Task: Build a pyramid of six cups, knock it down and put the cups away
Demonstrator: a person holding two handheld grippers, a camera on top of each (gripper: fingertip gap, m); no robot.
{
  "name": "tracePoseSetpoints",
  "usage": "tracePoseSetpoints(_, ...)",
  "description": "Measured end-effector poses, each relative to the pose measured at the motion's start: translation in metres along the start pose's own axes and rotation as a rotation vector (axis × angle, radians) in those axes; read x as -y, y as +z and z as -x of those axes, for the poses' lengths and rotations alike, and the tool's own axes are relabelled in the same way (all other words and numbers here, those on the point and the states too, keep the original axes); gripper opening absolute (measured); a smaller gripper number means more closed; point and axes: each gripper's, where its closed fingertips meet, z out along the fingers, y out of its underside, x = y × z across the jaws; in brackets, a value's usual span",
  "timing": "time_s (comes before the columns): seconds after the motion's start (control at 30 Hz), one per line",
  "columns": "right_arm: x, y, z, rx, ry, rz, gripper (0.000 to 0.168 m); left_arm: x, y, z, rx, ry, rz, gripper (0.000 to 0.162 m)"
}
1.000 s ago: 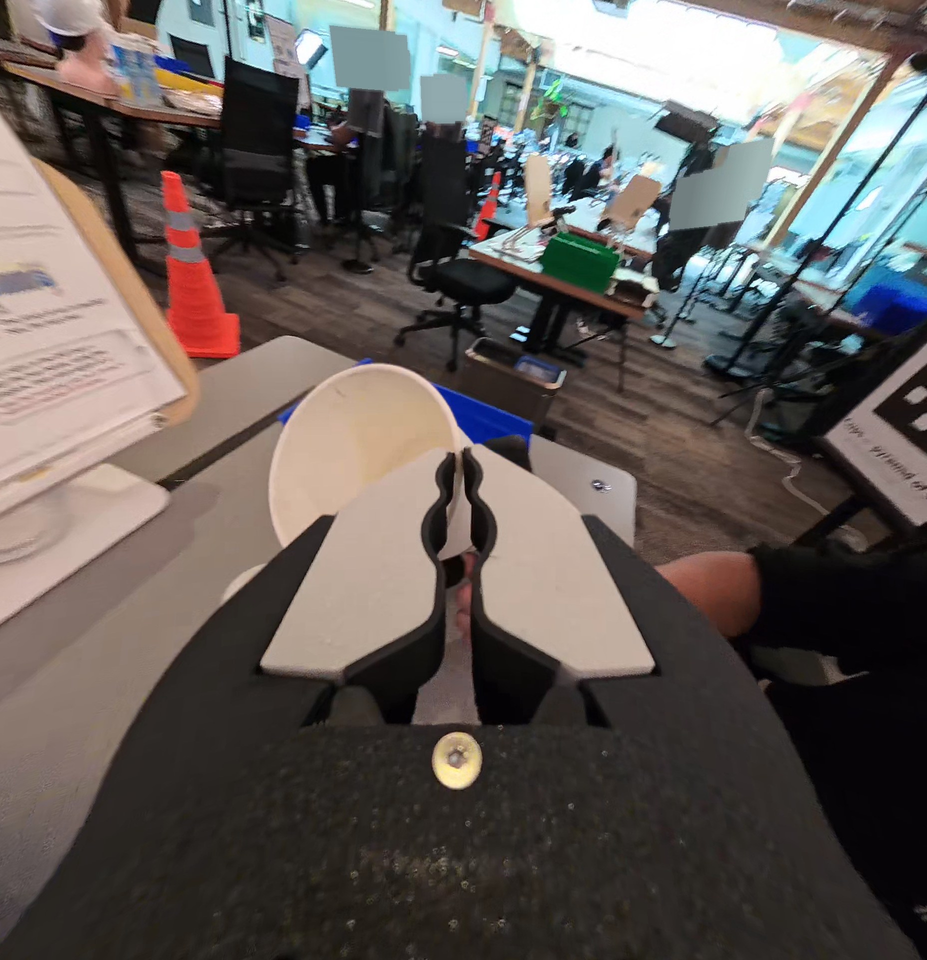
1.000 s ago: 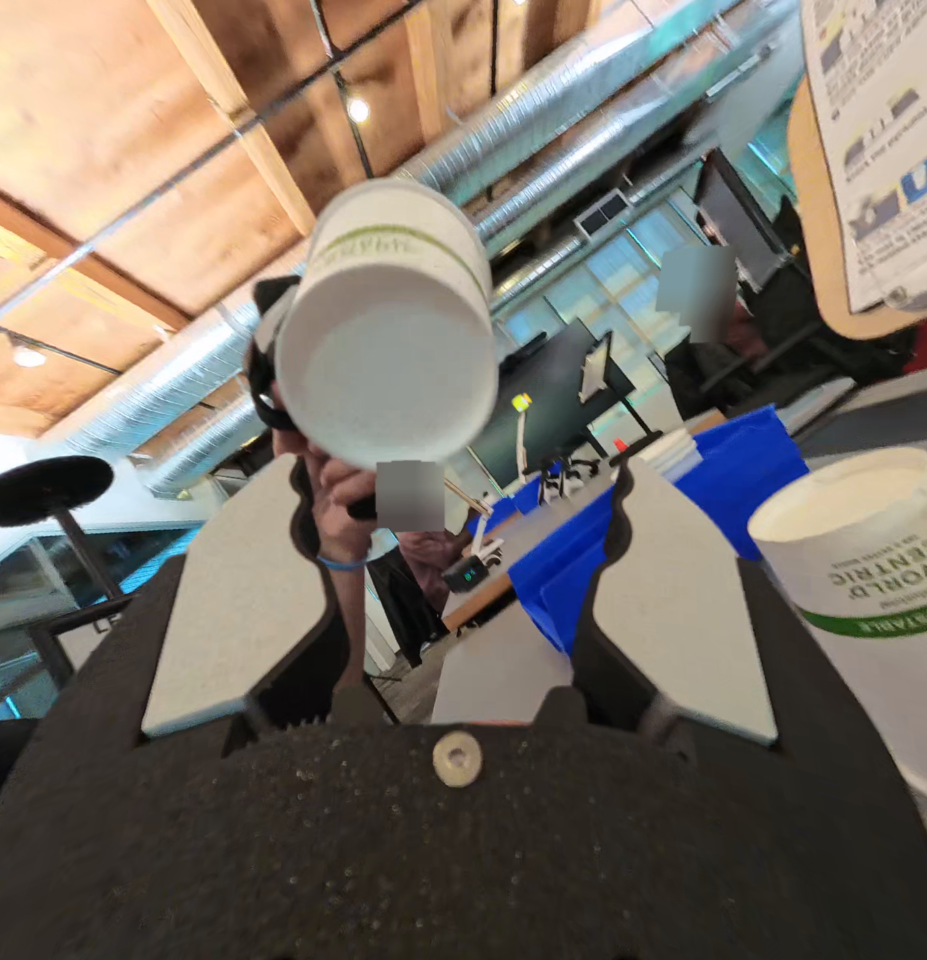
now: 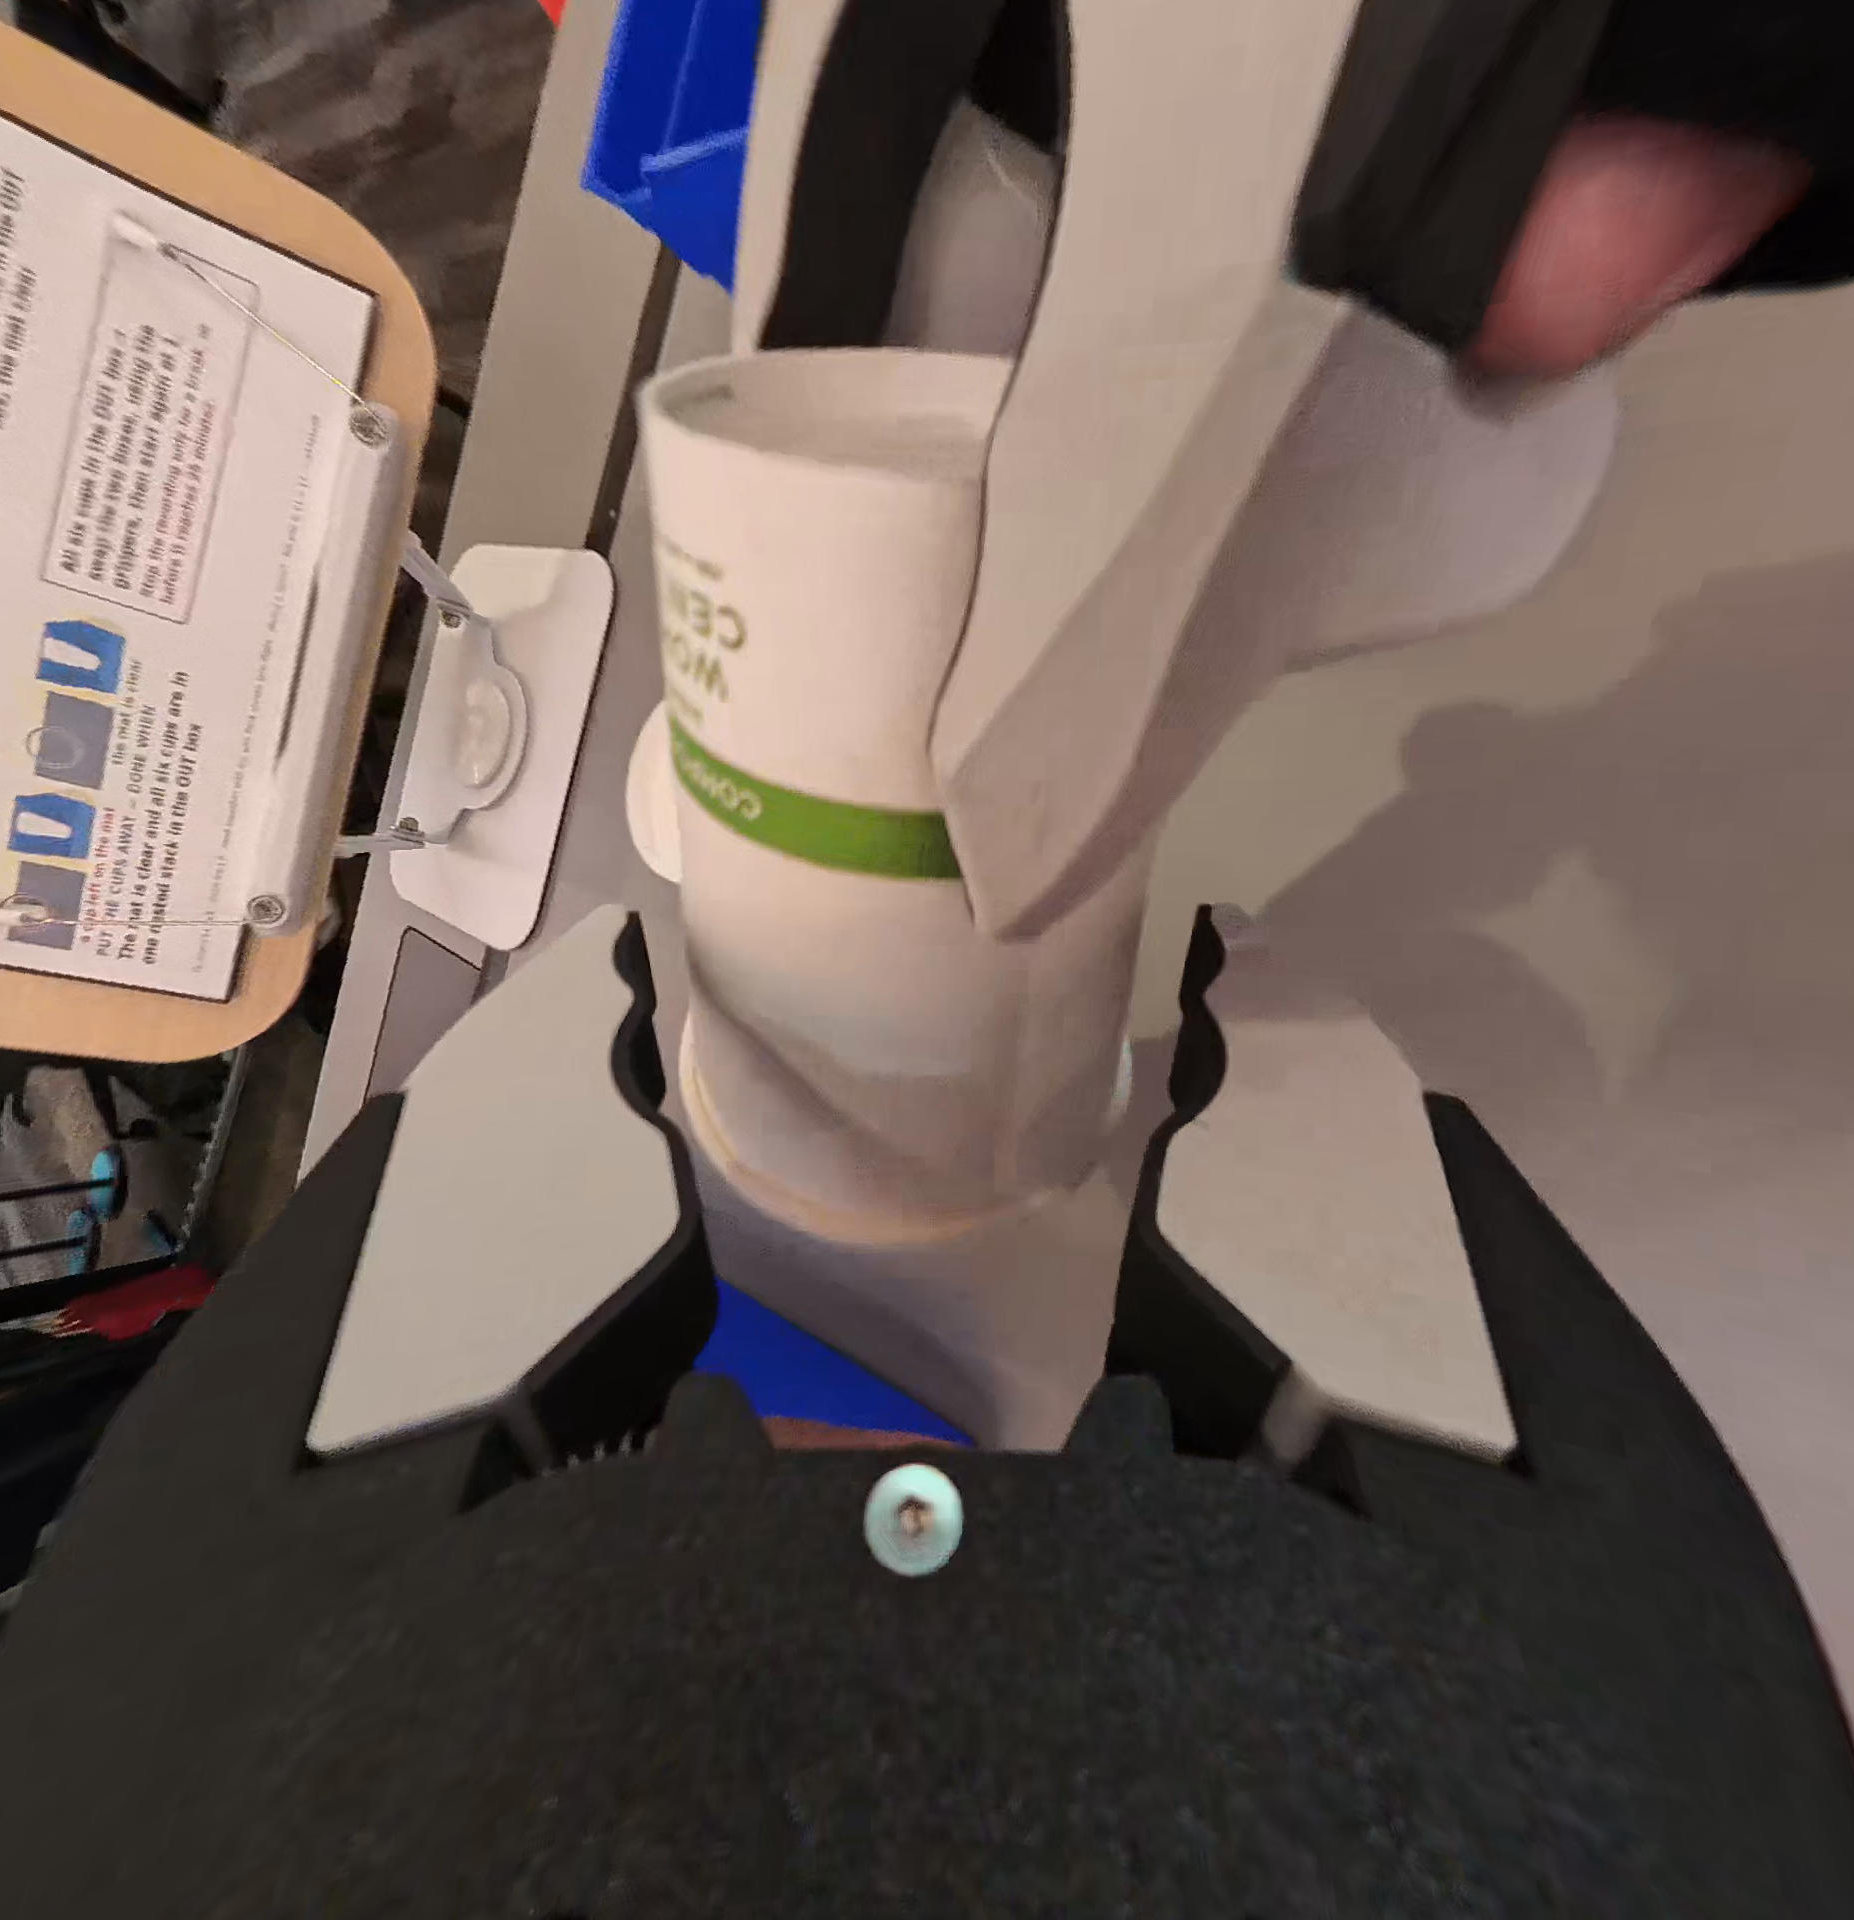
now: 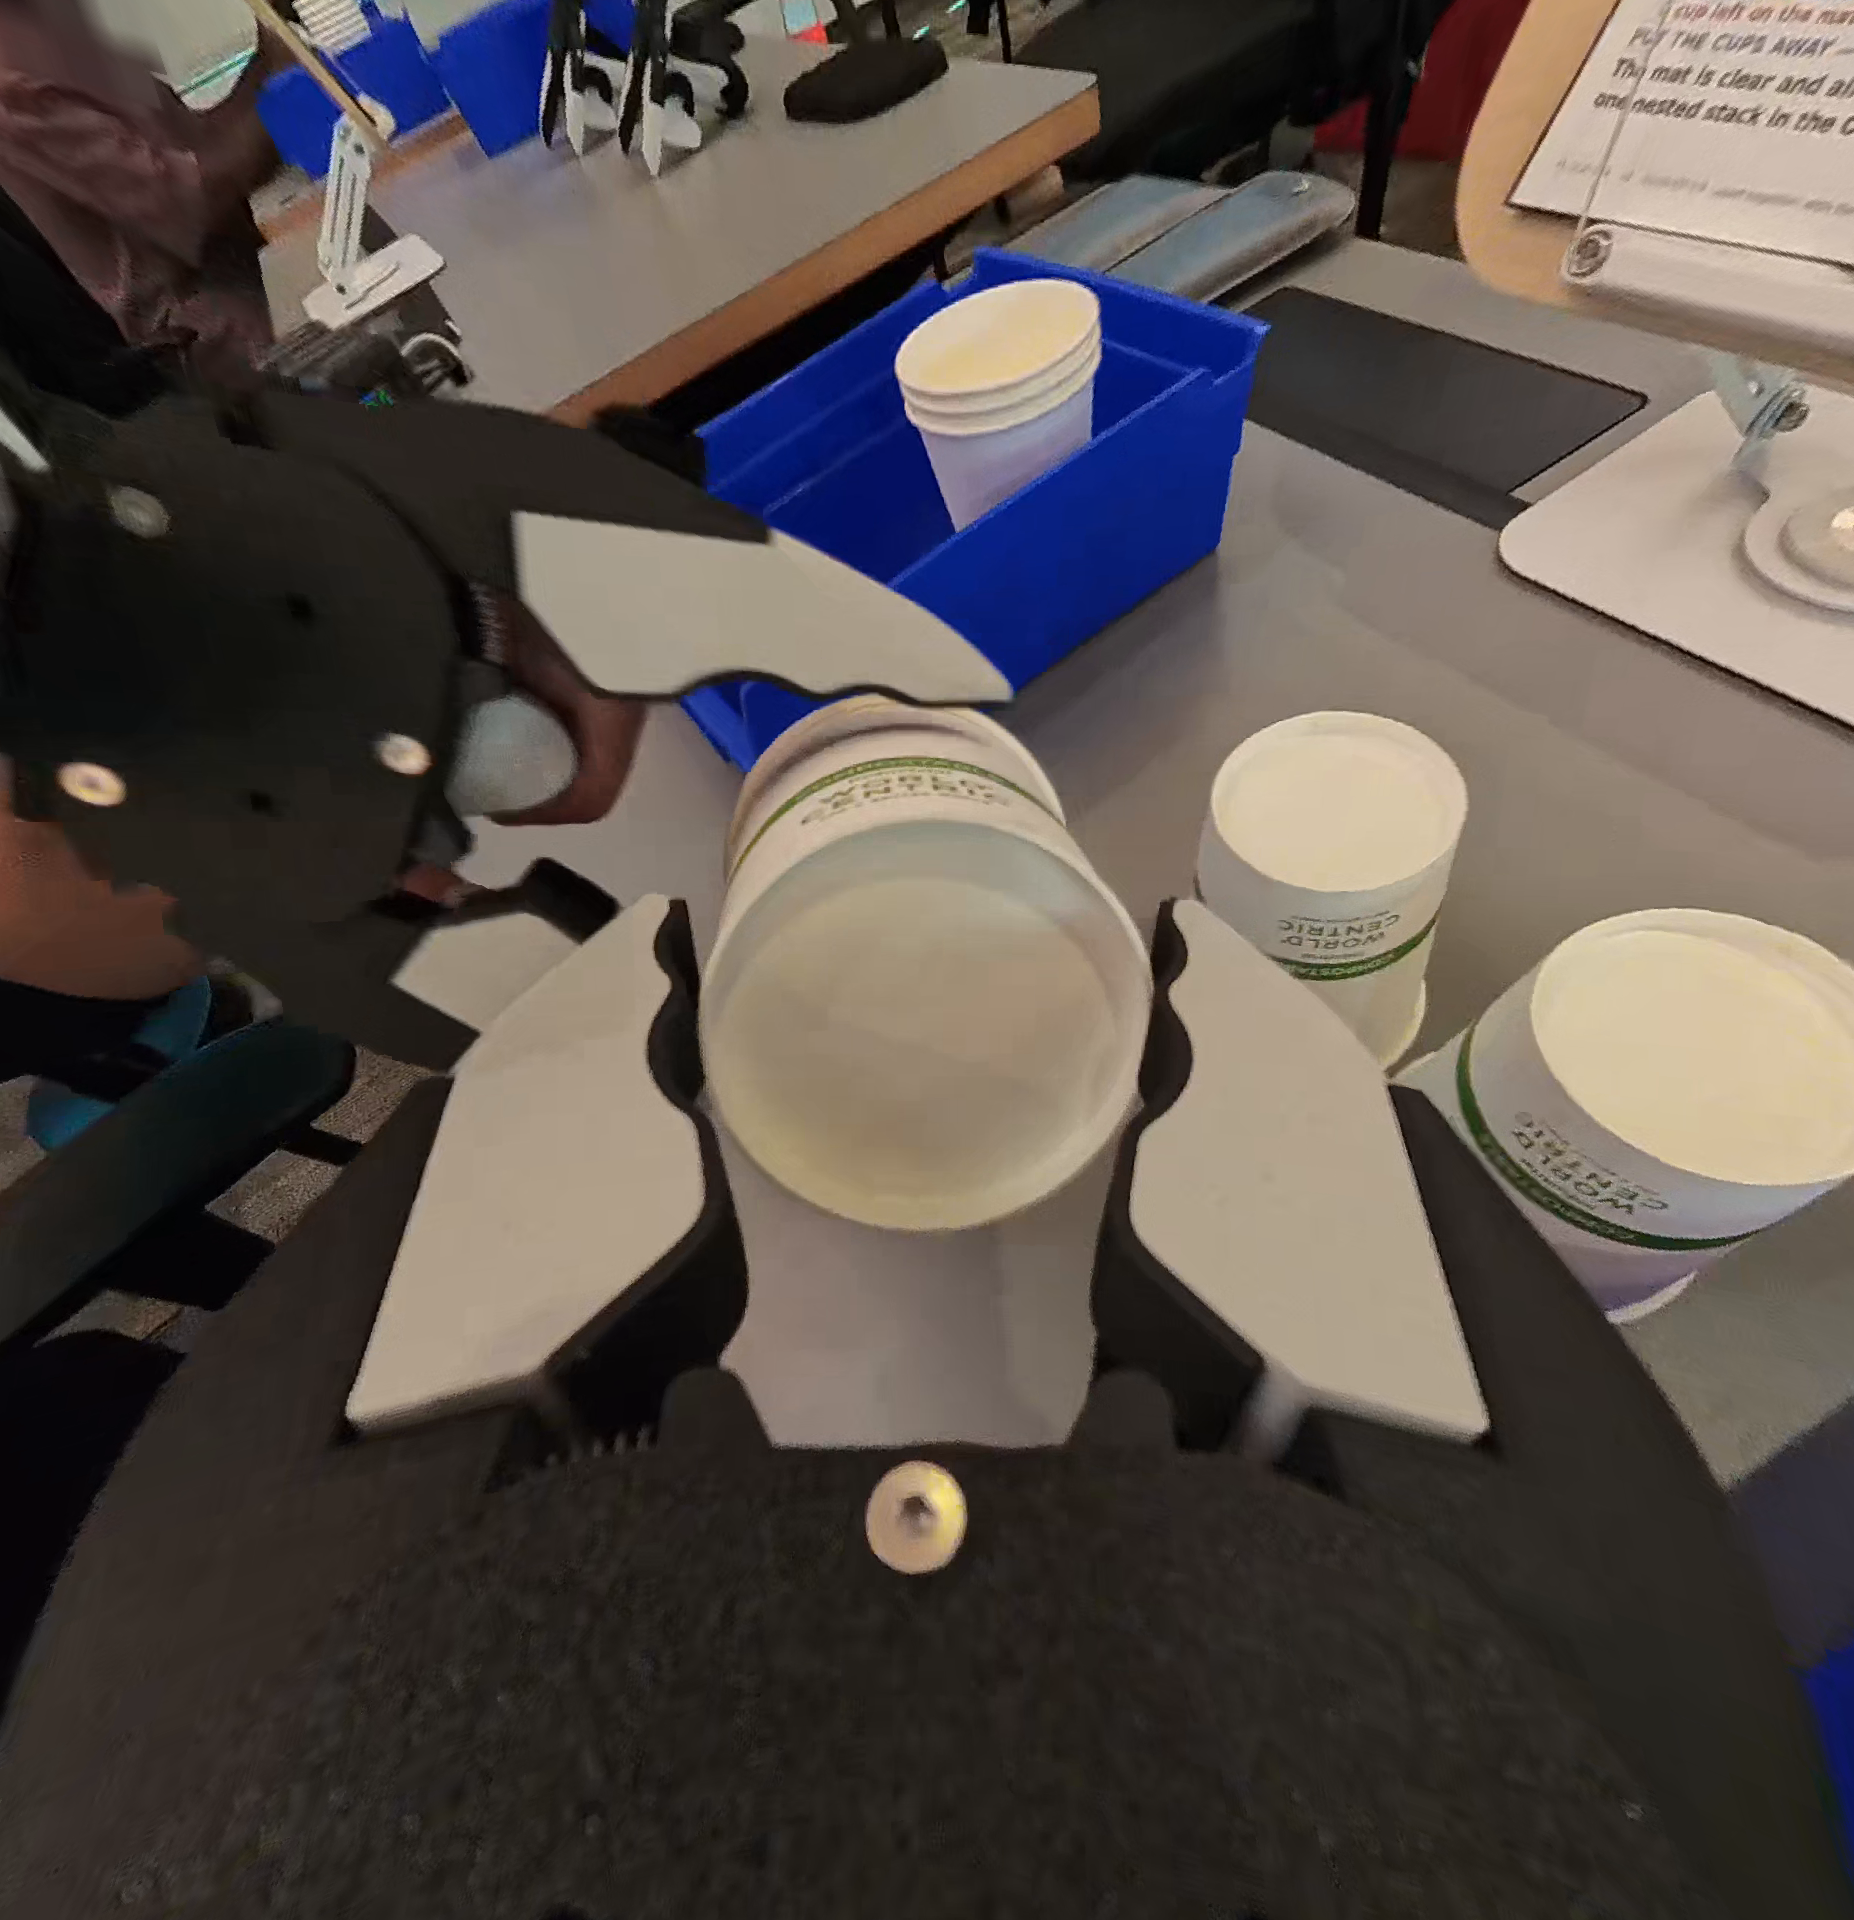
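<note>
White cup (image 4: 923, 1029) gripped by right tongs (image 4: 918, 1023) | left tongs (image 3: 907, 1029) apart | blue bin (image 4: 1058, 561): right view only.

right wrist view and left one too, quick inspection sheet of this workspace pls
surface: grey table
job's things: held cup, bottom towards the camera; far upturned cup and near upturned cup on the table; nested stack in blue bin
clutter: clipboard stand with a printed sheet
grippers: right tool clamps the held cup; left tool spread around it, grip unclear
cables: nothing seen
surroundings: second table behind
</note>
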Motion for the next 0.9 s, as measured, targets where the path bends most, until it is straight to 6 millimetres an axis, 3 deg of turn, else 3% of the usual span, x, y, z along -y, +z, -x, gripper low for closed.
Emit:
tracePoseSetpoints(0.2,-0.013,0.004,-0.004,-0.015,-0.002,0.047,0.083,-0.008,0.027,-0.010,-0.004,-0.006,0.024,0.091)
tracePoseSetpoints(0.33,-0.006,-0.001,-0.011,-0.024,-0.033,-0.036,0.084,-0.009,0.034,-0.012,-0.032,-0.108,-0.023,0.090)
tracePoseSetpoints(0.43,0.004,-0.025,-0.026,-0.147,-0.114,-0.136,0.092,-0.017,0.033,0.005,0.007,-0.298,-0.105,0.090)
tracePoseSetpoints(0.5,0.000,-0.040,-0.033,-0.212,-0.150,-0.185,0.089,-0.031,0.030,0.038,0.114,-0.516,-0.165,0.090)
tracePoseSetpoints(0.6,-0.033,-0.040,-0.026,-0.188,-0.134,-0.210,0.081,-0.060,0.028,0.084,0.289,-0.801,-0.213,0.090)
tracePoseSetpoints(0.67,-0.065,-0.034,-0.020,-0.172,-0.118,-0.205,0.077,-0.077,0.036,0.101,0.379,-0.907,-0.198,0.090)
tracePoseSetpoints(0.77,-0.097,-0.025,-0.009,-0.119,-0.088,-0.168,0.074,-0.096,0.062,0.107,0.446,-0.987,-0.118,0.091)
tracePoseSetpoints(0.9,-0.104,-0.026,0.000,-0.093,-0.081,-0.162,0.073,-0.113,0.095,0.097,0.462,-0.957,-0.024,0.091)
